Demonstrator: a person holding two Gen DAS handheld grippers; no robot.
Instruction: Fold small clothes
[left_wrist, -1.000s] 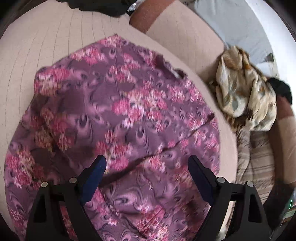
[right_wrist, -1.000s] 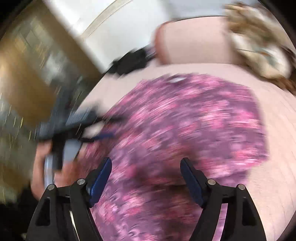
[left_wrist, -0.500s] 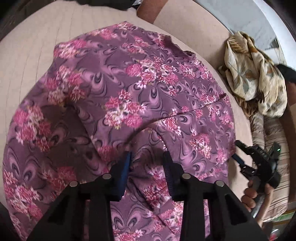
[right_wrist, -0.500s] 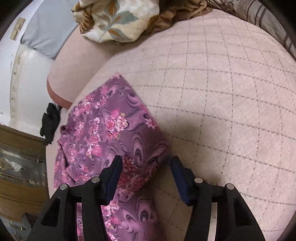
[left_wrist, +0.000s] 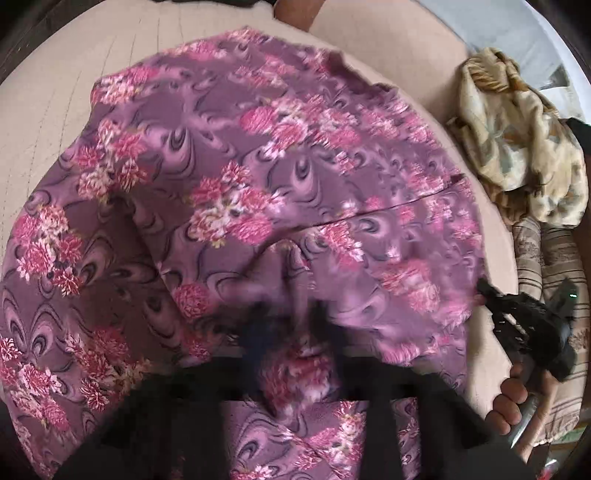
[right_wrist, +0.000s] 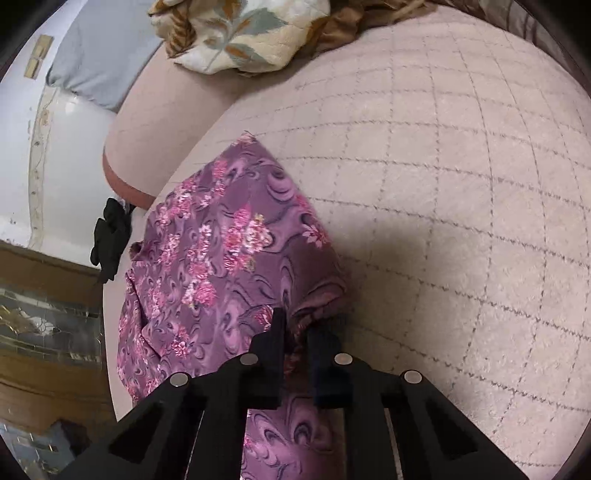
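The purple floral garment (left_wrist: 295, 177) lies spread on the quilted beige cushion (right_wrist: 461, 184) of a sofa, covering most of the left wrist view.

Left tool (left_wrist: 291, 332): the fingers appear closed on a raised pinch of fabric near the middle of the near edge. The view is motion-blurred here, so the exact amount of cloth between them cannot be confirmed.

Right tool (right_wrist: 297, 339): the jaws are closed on a gathered corner of the same garment, at its right edge where the hem bunches. In the left wrist view the tool sits at the far right edge of the cloth.

Handling properties, as judged:
- The fabric is thin, light and fully limp. It sags and creases between the two hold points.
- The surface looks smooth and may slide through a shallow pinch.

Recommended hold points: the hem and the corners, with several layers pinched deeply.

A cream leaf-print cloth (left_wrist: 517, 147) lies crumpled against the sofa back, well apart from the garment.
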